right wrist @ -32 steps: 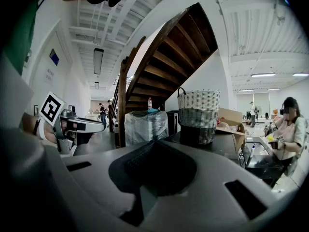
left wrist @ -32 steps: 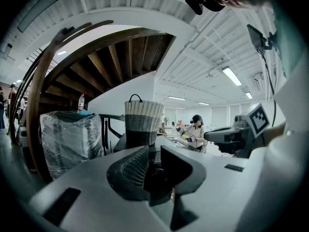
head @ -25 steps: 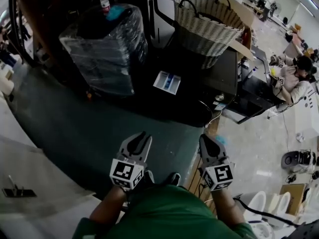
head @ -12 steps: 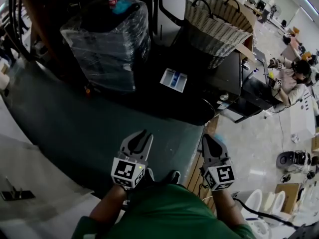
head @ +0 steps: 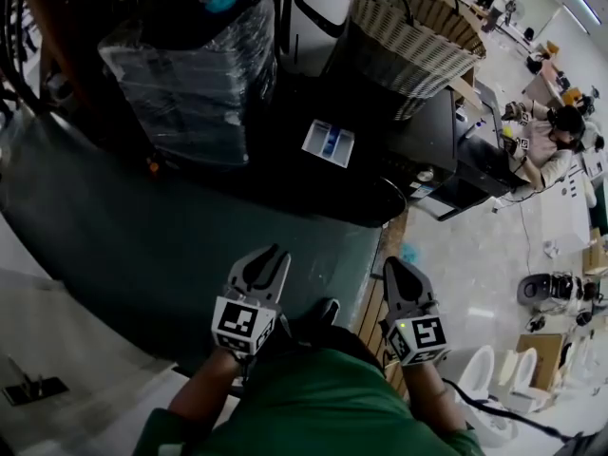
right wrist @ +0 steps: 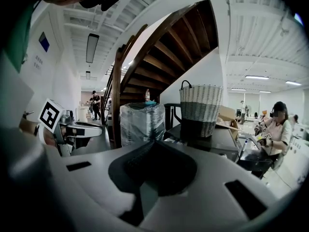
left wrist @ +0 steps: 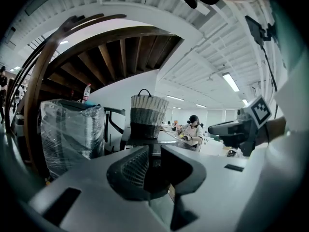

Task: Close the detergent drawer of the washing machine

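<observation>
**Drawer open, both grippers well short of it**

The dark washing machine (head: pixel 432 136) is seen in the upper middle of the head view. A plastic-wrapped bundle (head: pixel 190 60) stands to its left and a woven basket (head: pixel 418 36) is set on its top. Low in the frame, both grippers are held over the green floor (head: pixel 142 236), well apart from the machine. The left gripper (head: pixel 269 255) has its jaws slightly parted with nothing between them. The right gripper (head: pixel 392 264) has its jaws brought together, also empty. The detergent drawer (head: pixel 328 143) is pulled out just below the basket, with its white and blue compartments exposed. It is judged to be light, stiff plastic on a slide. No grasp is likely needed. A straight push on the middle of its front face is advised, so that it is not skewed and jammed.
</observation>
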A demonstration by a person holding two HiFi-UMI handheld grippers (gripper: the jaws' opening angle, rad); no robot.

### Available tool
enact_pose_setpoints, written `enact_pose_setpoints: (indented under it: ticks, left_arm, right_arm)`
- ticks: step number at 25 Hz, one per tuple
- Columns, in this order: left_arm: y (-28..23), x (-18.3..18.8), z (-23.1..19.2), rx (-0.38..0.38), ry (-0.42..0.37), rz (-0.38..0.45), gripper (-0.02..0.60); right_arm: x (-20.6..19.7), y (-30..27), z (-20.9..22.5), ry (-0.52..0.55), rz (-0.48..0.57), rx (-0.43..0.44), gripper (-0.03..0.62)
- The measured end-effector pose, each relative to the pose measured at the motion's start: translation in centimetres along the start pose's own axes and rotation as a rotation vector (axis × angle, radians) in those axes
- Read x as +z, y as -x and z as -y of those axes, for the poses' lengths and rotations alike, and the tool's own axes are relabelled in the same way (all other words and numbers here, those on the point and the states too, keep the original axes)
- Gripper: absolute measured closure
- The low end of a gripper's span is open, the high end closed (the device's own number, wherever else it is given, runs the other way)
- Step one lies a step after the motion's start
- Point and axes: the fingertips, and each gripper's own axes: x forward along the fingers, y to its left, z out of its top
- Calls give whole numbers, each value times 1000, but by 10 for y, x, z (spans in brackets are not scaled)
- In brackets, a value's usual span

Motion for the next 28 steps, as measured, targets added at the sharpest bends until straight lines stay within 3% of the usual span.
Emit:
enact_pose_setpoints:
  ticks: [5, 13, 28]
  left_arm:
    - [-19, -1, 1, -6, 4, 12, 491]
    - [-49, 8, -14, 78, -9, -51, 491]
    - [-156, 24, 3, 142, -45, -105, 491]
  right_arm:
    - [-12, -17, 11, -24, -15, 17, 569]
    - [1, -61, 32, -42, 13, 109, 568]
    - [15, -120, 148, -105, 39, 156, 569]
